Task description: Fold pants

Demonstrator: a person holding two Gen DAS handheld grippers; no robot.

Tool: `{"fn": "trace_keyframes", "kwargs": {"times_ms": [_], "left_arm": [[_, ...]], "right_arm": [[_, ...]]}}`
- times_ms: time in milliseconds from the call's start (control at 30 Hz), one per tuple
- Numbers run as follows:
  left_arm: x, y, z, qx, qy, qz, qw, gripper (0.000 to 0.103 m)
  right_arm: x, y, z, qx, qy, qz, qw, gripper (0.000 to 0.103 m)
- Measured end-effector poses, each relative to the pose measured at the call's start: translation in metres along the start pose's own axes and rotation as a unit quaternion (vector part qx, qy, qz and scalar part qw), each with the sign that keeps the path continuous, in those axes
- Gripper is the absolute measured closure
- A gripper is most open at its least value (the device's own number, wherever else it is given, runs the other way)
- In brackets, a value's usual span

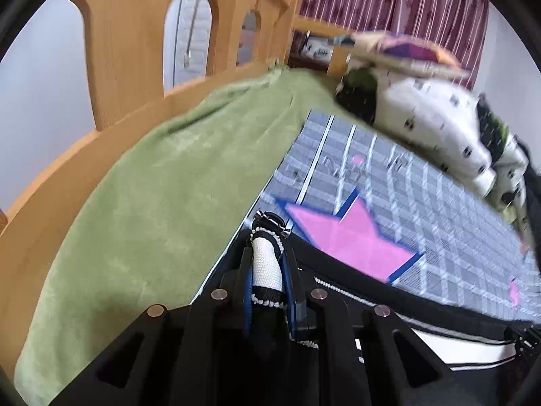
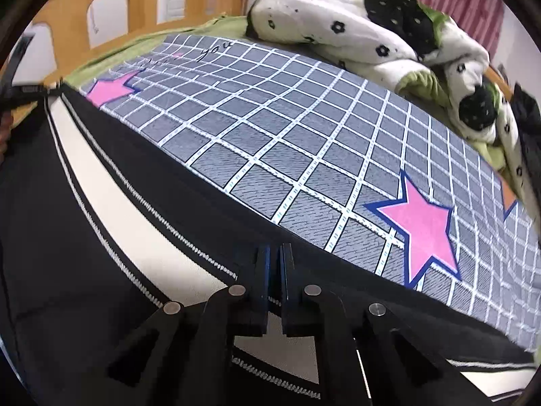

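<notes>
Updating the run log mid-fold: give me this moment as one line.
task: fold pants | left gripper: shut on pants | right gripper: shut on pants | surface: grid blanket | stage: edge pinched by both

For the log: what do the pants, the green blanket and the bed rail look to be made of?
Pants: black knit or jersey-like fabric, matte, with a white woven-looking side stripe; the exact fibre is unclear. Both the left gripper and the right gripper pinch them. Green blanket: plush fleece or terry, going by its fuzzy nap. Bed rail: light wood or wood veneer with visible grain and a smooth finish.
</notes>
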State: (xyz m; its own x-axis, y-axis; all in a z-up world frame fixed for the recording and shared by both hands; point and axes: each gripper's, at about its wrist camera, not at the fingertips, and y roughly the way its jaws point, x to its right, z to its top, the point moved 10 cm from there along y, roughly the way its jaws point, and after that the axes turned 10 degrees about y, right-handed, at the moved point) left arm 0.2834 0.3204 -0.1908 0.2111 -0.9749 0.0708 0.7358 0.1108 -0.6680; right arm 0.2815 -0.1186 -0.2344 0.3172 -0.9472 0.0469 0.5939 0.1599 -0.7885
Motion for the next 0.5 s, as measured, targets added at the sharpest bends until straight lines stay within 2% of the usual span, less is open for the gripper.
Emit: {"fn": "trace_keyframes", "kwargs": {"times_ms": [100,167,233,267,300,333,367,433,500], "left_arm": [[0.001,-0.019,0.013,0.045,-0.007,-0.004,0.9990,0.088],[0.002,-0.016,0.015,0.045,0.007,0.014,0.9989,0.088],[0.003,0.003,0.007,0.016,0.008,0.023,0.9996,0.088],[0.003,0.011,0.003,0.000,0.004,0.025,0.9997,0.088],[0.001,0.026,-0.009,-0.033,0.003,0.032,0.9989,0.087],[0.000,0.032,-0.013,-0.045,0.005,0.038,0.9983,0.086],[0.000,0.031,-0.014,-0.042,0.006,0.041,0.9982,0.083],[-0.002,0.028,-0.013,-0.040,0.003,0.046,0.9981,0.076],[-0.007,0.024,-0.014,-0.044,-0.005,0.056,0.9974,0.057]], "right_arm": [[0.002,-0.020,0.013,0.030,0.019,0.012,0.999,0.100],[0.005,-0.035,0.025,0.061,0.030,0.020,0.998,0.100],[0.010,-0.028,0.028,0.062,0.047,0.020,0.997,0.100],[0.012,-0.018,0.025,0.053,0.057,0.021,0.997,0.100],[0.013,-0.007,0.020,0.041,0.063,0.021,0.997,0.100],[0.012,0.005,0.016,0.031,0.067,0.017,0.997,0.100],[0.011,0.016,0.010,0.023,0.067,0.009,0.997,0.099],[0.011,0.012,0.014,0.032,0.063,-0.002,0.998,0.094],[0.016,0.006,0.017,0.038,0.077,-0.007,0.996,0.082]]}}
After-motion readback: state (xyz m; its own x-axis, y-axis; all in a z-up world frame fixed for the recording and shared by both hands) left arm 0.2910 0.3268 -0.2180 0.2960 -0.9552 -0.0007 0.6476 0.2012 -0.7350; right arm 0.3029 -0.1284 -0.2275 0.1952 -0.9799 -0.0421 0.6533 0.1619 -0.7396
